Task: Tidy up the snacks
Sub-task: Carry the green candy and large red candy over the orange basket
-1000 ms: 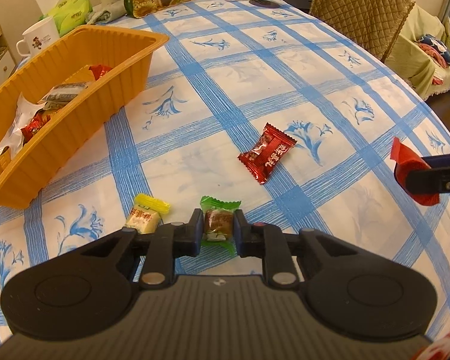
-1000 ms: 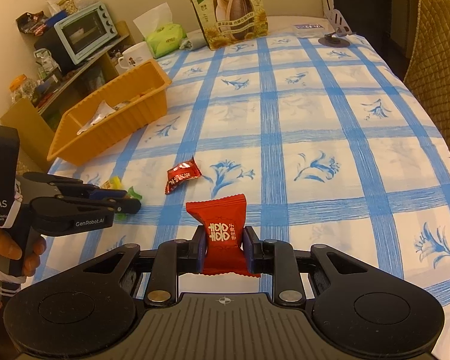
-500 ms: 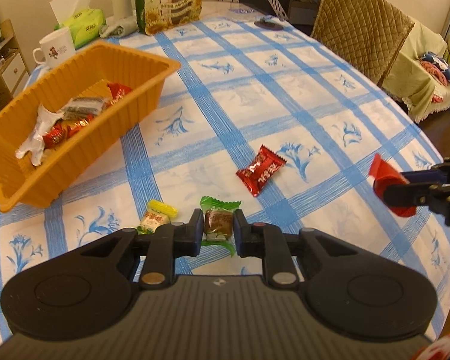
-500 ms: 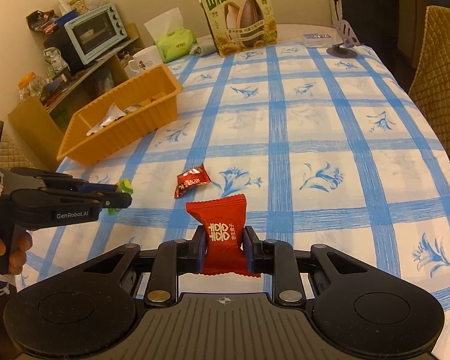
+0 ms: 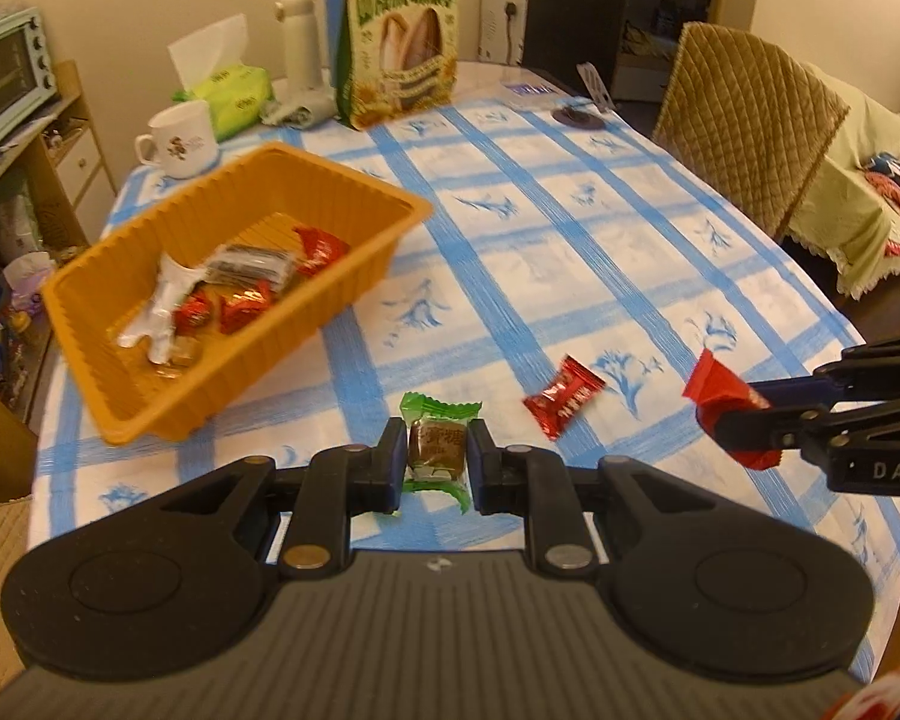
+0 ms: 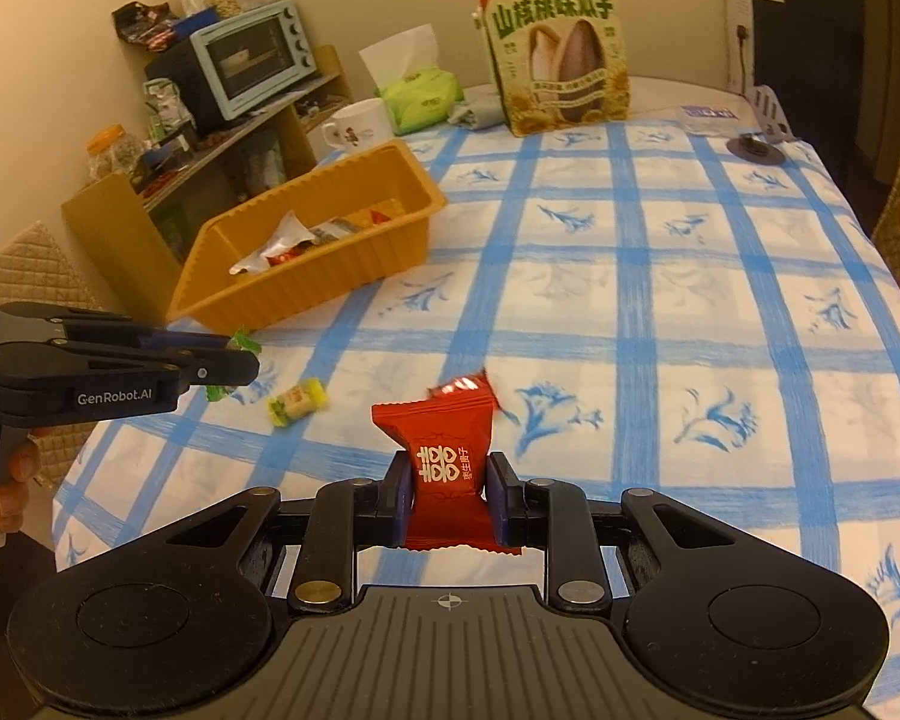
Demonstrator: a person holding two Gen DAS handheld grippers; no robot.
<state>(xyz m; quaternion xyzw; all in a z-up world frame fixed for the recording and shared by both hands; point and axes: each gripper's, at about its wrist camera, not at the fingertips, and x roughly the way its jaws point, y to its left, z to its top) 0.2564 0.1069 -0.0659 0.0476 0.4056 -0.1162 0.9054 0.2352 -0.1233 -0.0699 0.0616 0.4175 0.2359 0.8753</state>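
My left gripper point(image 5: 436, 462) is shut on a green-wrapped candy point(image 5: 437, 447) and holds it above the table, in front of the orange basket point(image 5: 354, 276), which holds several wrapped snacks. My right gripper point(image 6: 449, 495) is shut on a red candy packet point(image 6: 444, 456); it also shows at the right of the left wrist view point(image 5: 726, 402). A small red candy point(image 5: 563, 396) lies on the blue-checked tablecloth between the grippers. A yellow candy point(image 6: 297, 408) lies on the cloth near the left gripper point(image 6: 234, 360).
A sunflower-seed bag point(image 5: 399, 30), a white mug point(image 5: 180, 141), a tissue pack point(image 5: 228, 90) and a thermos point(image 5: 300, 42) stand at the table's far end. A quilted chair point(image 5: 744, 126) is at the right. Shelves with a toaster oven point(image 6: 246, 66) are left.
My left gripper has lifted with the green candy and tilted toward the basket, leaving the yellow candy on the cloth. My right gripper has risen slightly with the red packet.
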